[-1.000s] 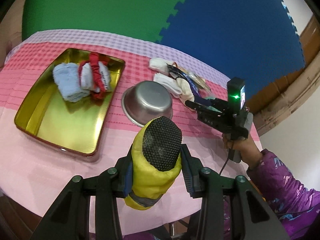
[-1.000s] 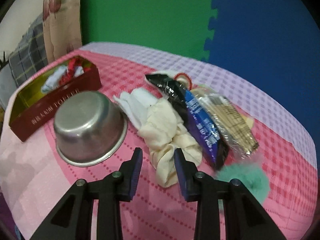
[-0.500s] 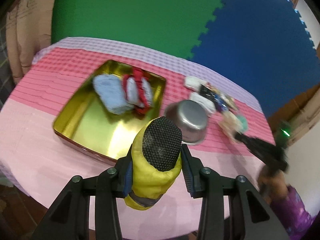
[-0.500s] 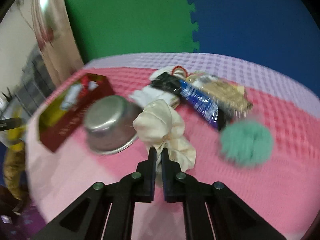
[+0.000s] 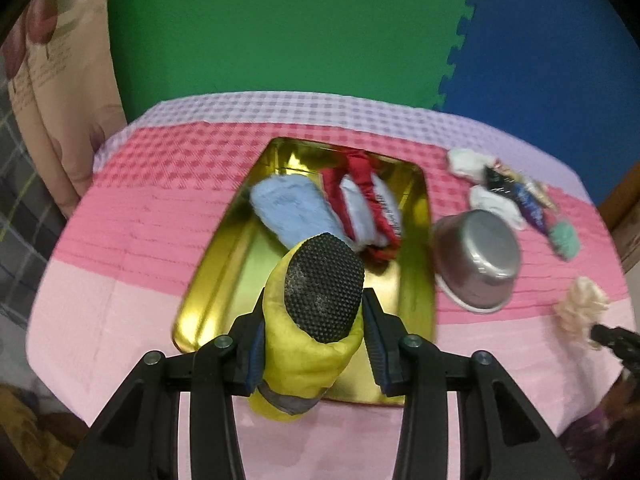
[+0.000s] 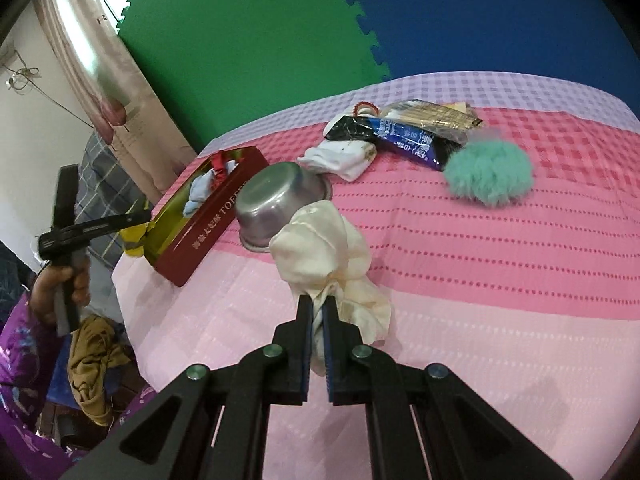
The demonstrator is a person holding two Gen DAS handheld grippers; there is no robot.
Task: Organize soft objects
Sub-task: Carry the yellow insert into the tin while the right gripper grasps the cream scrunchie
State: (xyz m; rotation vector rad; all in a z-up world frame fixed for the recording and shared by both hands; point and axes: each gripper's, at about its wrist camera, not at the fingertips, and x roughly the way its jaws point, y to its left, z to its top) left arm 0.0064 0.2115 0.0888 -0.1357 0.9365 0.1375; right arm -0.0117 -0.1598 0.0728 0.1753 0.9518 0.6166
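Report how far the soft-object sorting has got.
Done: the blue cloth and red-trimmed cloth lie in the gold tin. In hand: left gripper holds a yellow slipper, right gripper a cream scrunchie. Left: green pompom, white socks.

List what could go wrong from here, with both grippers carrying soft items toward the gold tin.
1. The right gripper pinches only a thin fold of the cream scrunchie; most of it hangs free and could slip out.
2. The upside-down steel bowl sits beside the gold tin, so the scrunchie may brush it.
3. The left gripper holds a bulky yellow slipper sock; it may land on the blue cloth.
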